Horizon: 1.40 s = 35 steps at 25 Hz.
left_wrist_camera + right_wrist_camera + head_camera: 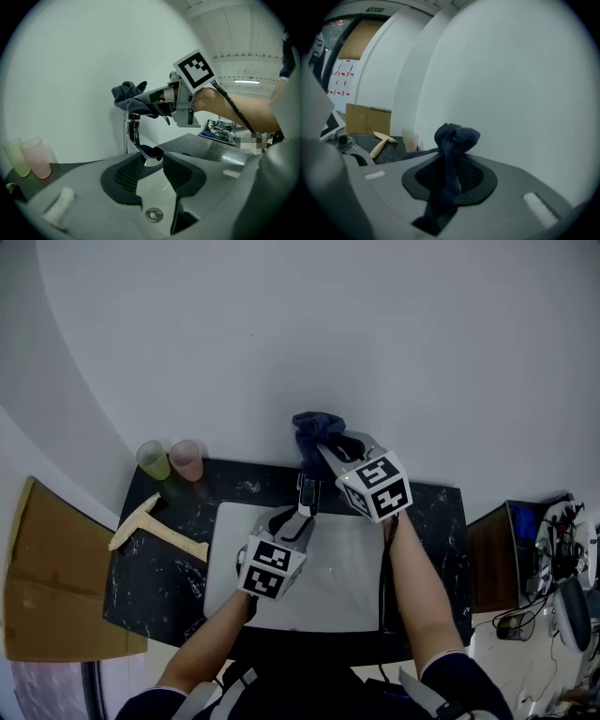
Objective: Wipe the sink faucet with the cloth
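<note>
Pinching a bunched navy cloth (456, 138), right gripper (449, 185) sits over chrome faucet (133, 133).

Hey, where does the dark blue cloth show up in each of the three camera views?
Head view: cloth, just above centre.
Left gripper view: cloth, upper left of centre, above the faucet.
Right gripper view: cloth, centre, gripped between that gripper's jaws.
Shared landmark: the pink cup.
</note>
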Tool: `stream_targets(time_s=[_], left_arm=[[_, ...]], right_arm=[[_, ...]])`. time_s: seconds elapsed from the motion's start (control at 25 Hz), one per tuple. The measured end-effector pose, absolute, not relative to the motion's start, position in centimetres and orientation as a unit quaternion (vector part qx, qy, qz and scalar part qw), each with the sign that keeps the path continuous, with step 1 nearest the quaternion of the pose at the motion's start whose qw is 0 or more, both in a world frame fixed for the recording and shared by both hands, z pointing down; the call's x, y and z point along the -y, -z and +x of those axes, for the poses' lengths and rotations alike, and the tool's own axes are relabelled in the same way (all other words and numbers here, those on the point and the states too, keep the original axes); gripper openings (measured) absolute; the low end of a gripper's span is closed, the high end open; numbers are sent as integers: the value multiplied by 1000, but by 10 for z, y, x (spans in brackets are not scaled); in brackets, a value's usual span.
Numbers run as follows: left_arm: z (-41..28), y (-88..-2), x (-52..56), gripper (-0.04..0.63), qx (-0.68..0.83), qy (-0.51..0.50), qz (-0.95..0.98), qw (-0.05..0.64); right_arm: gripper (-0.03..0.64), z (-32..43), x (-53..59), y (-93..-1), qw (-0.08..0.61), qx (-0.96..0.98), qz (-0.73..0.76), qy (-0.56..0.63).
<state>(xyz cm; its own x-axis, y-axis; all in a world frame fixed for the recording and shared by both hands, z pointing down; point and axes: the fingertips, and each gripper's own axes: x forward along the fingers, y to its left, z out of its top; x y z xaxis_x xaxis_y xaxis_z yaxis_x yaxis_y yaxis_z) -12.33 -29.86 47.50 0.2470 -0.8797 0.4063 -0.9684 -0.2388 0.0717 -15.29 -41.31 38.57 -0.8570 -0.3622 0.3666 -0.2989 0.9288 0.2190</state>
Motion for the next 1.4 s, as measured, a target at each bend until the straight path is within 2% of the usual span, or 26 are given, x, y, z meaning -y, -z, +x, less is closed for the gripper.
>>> stream_targets(time_s=[0.52, 1.16, 1.4], left_arm=[[-124, -478, 299, 146, 597, -144, 773, 161], [-123, -480, 294, 144, 597, -151, 770, 167], [-120, -488, 284, 144, 593, -149, 771, 178]], right_arm=[[71, -148, 409, -386, 197, 965, 163, 67], [72, -111, 333, -386, 115, 983, 143, 24], [72, -110, 311, -414, 137, 983, 119, 7]])
